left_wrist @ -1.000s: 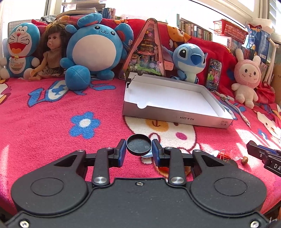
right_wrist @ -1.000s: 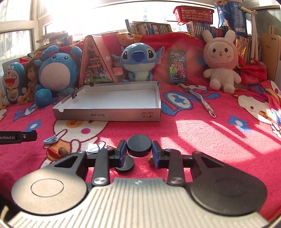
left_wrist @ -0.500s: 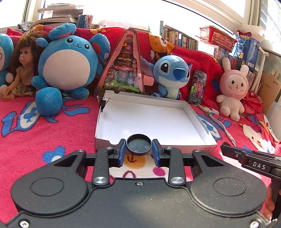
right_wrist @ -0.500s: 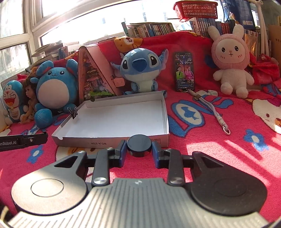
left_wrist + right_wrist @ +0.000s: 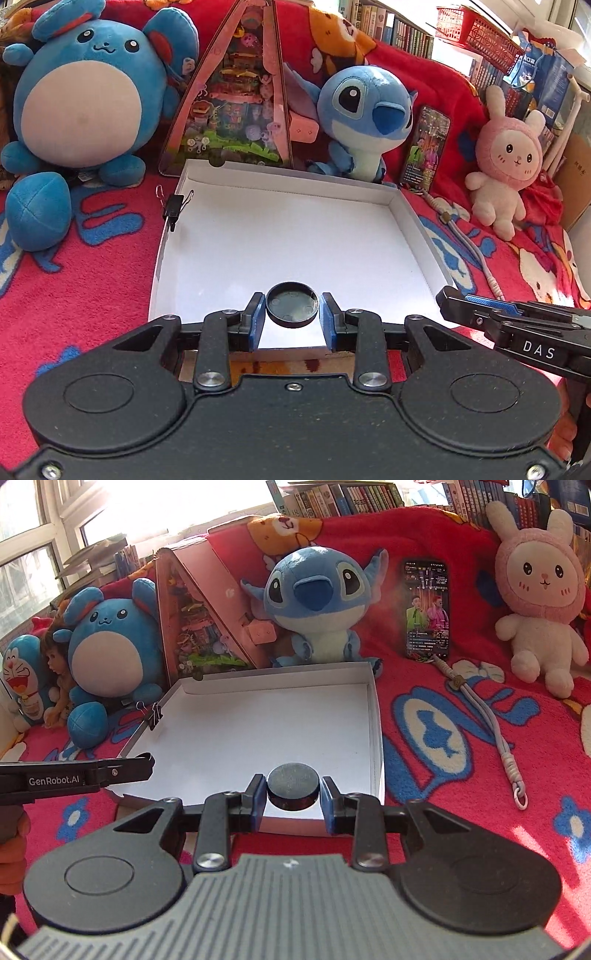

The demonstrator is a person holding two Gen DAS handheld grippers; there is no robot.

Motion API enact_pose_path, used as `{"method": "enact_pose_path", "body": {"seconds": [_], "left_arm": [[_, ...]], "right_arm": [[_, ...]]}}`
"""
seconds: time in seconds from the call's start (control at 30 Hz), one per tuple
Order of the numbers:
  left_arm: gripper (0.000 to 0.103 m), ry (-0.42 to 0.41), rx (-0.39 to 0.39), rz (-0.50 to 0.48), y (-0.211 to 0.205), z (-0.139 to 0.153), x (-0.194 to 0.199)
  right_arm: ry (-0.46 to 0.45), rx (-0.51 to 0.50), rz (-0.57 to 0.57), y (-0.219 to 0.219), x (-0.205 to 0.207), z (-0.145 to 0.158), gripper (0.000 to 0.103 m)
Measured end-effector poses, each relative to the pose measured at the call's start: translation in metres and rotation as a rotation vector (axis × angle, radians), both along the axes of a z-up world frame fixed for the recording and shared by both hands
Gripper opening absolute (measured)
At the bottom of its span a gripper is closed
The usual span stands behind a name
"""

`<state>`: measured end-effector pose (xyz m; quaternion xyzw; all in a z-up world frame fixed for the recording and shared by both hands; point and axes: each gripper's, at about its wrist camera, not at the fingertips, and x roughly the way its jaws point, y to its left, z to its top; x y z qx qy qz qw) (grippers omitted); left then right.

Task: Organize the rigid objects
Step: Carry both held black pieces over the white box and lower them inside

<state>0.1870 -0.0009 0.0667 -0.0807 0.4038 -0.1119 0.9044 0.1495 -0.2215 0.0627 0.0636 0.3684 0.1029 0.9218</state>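
**While both caps hang over the box, a careless release is the risk**

Because each round piece is pinched only at its rim, little grip is in reserve; in the left gripper (image 5: 291, 317) a hollow black cap (image 5: 291, 304), open side up, is clamped between the blue pads, the jaws closed to its width; in the right gripper (image 5: 292, 798) a solid black disc (image 5: 292, 785) is clamped the same way. Both pieces are held above the near edge of the white box (image 5: 413, 221), whose floor is bare. If the jaws are opened while still high, the disc could be bounced or rolled over the low wall onto the red blanket (image 5: 461, 775); a tilted release would make that likelier. The two grippers are close together, so contact between them could be caused by a sideways drift. The binder clip (image 5: 173, 206) on the left wall is well apart and judged harmless.
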Motion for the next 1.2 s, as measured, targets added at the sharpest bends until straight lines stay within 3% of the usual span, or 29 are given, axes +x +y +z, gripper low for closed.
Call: {"method": "enact_pose_path", "body": {"seconds": [0.23,0.47,1.07,1.2], "left_arm": [[0.030,0.053,0.050,0.001,-0.011,-0.020,0.024],[0.030,0.085,0.052,-0.002,-0.014,-0.033,0.032],[0.030,0.073,0.102,-0.027,-0.025,-0.042,0.030],[0.030,0.063,0.100,-0.027,-0.025,-0.042,0.028]], "right_arm": [[0.094,-0.025,0.001,0.010,0.035,-0.015,0.037],[0.141,-0.055,0.003,0.016,0.047,-0.030,0.037],[0.161,-0.108,0.026,0.026,0.052,-0.045,0.037],[0.154,-0.103,0.023,0.025,0.052,-0.045,0.040]]}}
